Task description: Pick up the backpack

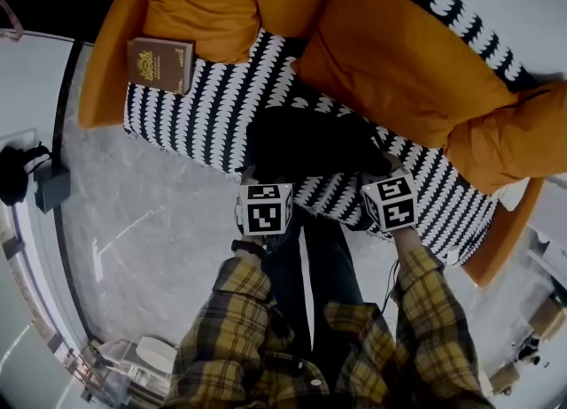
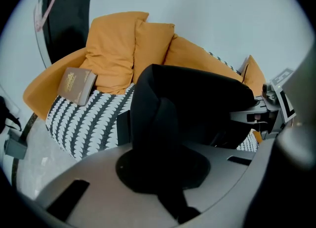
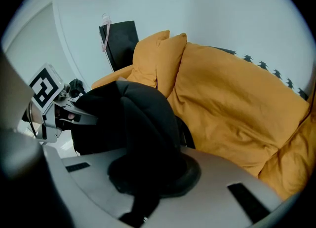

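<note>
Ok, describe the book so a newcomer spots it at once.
Find the sofa with the black-and-white patterned seat and orange cushions. At the seat's left end in the head view rests the book. It is small, flat and brown with gold print, unlike the bulky black backpack.

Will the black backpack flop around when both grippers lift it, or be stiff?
Probably floppy: the backpack is soft black fabric that bunches into folds where the left gripper and right gripper pinch it. It will likely sag between those two holds. It looks slack rather than stuffed, so perhaps fairly light, though its contents are hidden.
</note>
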Tool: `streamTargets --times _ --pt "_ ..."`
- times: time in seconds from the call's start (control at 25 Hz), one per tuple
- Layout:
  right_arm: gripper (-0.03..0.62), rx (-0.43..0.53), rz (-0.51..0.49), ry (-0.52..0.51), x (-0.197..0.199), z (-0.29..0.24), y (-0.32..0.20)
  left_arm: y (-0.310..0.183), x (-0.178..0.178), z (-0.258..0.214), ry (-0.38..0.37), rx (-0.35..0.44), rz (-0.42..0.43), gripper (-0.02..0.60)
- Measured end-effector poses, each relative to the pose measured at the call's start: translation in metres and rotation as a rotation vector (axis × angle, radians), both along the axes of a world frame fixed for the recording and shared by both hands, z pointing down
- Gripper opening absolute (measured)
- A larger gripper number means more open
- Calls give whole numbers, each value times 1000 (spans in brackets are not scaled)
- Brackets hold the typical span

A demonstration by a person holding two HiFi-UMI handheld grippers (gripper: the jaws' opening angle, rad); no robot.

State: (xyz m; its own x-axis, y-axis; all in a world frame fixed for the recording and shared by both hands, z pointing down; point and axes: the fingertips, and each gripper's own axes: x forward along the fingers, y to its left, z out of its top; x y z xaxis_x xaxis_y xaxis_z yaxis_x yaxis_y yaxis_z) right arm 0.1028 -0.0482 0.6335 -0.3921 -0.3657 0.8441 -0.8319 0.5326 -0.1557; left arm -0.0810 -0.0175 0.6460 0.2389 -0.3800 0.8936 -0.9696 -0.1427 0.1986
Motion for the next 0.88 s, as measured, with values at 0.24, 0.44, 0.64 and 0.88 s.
streamTargets --times 0.24,0.44,0.64,0.88 --pt "29 26 9 -2 1 -26 8 9 1 -27 13 27 -5 38" --pt "29 33 29 -6 3 -56 17 14 2 -57 28 43 -7 38" --pt "29 71 77 -32 5 -92 12 0 3 -95 27 102 16 38" --pt "29 122 121 -45 6 -148 11 -4 2 -152 43 156 11 38"
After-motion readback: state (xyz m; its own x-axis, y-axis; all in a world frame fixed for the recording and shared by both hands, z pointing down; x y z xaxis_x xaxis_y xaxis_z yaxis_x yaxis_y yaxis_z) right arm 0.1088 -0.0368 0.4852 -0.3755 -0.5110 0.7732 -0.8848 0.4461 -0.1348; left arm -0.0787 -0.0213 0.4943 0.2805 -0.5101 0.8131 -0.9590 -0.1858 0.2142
